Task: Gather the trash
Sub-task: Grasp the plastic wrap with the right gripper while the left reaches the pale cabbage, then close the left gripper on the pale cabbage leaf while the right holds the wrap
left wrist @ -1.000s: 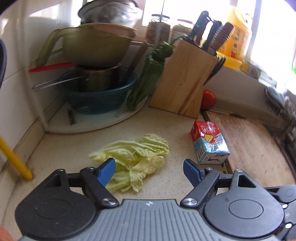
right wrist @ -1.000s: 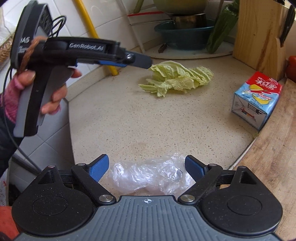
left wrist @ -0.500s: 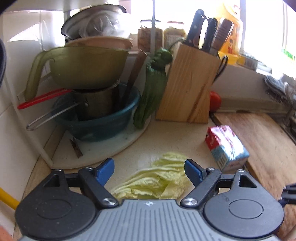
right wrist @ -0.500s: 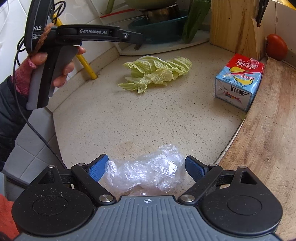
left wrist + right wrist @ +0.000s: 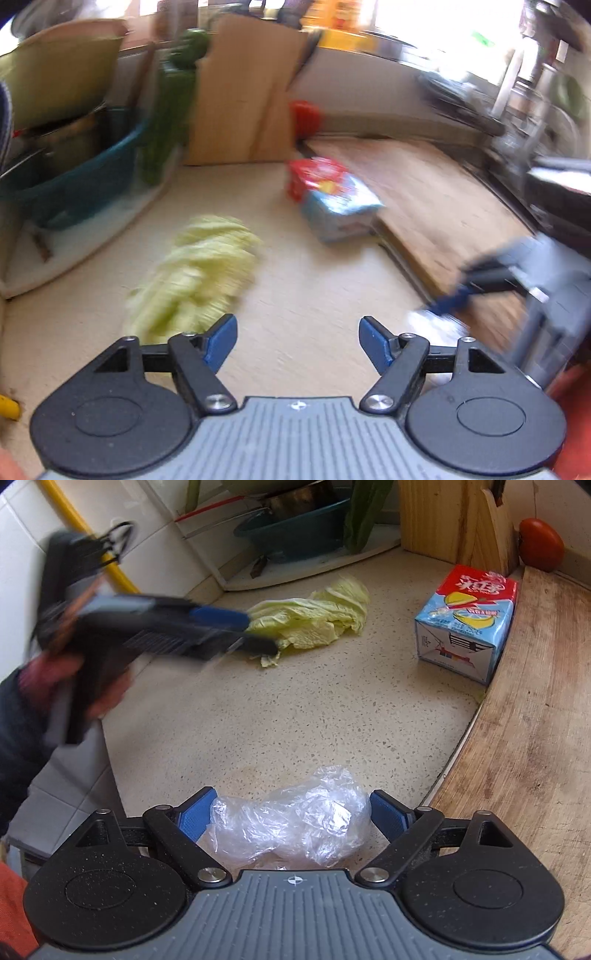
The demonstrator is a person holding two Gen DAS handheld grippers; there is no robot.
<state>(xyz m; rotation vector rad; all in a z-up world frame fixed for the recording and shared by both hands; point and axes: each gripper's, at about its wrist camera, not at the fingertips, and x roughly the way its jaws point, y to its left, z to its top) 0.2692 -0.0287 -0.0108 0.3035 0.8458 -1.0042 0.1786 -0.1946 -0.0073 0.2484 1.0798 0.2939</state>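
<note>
Pale green cabbage leaves lie on the speckled counter. A red and blue drink carton stands beside the wooden board. A crumpled clear plastic bag lies on the counter near the front edge. My right gripper is open with the bag between its jaws. My left gripper is open and empty above the bare counter, just right of the leaves. It also shows, blurred, in the right wrist view, in front of the leaves.
A wooden cutting board fills the right side. A knife block, a tomato, a teal basin with stacked cookware and a green vegetable stand at the back. A yellow pipe runs along the tiled wall.
My left gripper has swung right and pulled back over the counter, so the leaves now lie to its left. My right gripper has moved slightly closer to the bag, still open.
</note>
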